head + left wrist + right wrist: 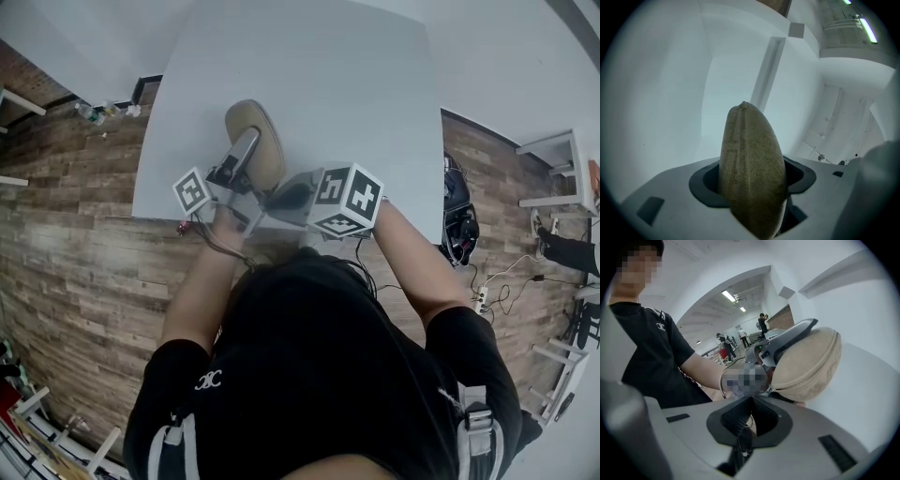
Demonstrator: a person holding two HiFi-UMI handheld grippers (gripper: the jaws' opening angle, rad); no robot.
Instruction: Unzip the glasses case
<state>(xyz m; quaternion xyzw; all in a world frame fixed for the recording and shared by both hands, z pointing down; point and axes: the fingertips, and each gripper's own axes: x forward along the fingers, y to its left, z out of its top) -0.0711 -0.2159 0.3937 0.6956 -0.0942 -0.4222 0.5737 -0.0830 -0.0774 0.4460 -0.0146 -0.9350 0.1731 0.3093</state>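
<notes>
Here the left gripper [752, 185] clamps the glasses case [750, 140] in wide-set fingers; the right gripper [747, 420] has fingers pressed together.

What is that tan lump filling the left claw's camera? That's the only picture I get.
Observer: A glasses case. The head view shows it held over a white table.
Operator: Where's the other claw?
Observer: The right claw is right beside the case's near end, and its own camera shows its jaws shut.
Operator: Shut on the zipper?
Observer: Can't tell. That camera shows the case's seam just above the closed jaws, but no tab clearly.
</notes>
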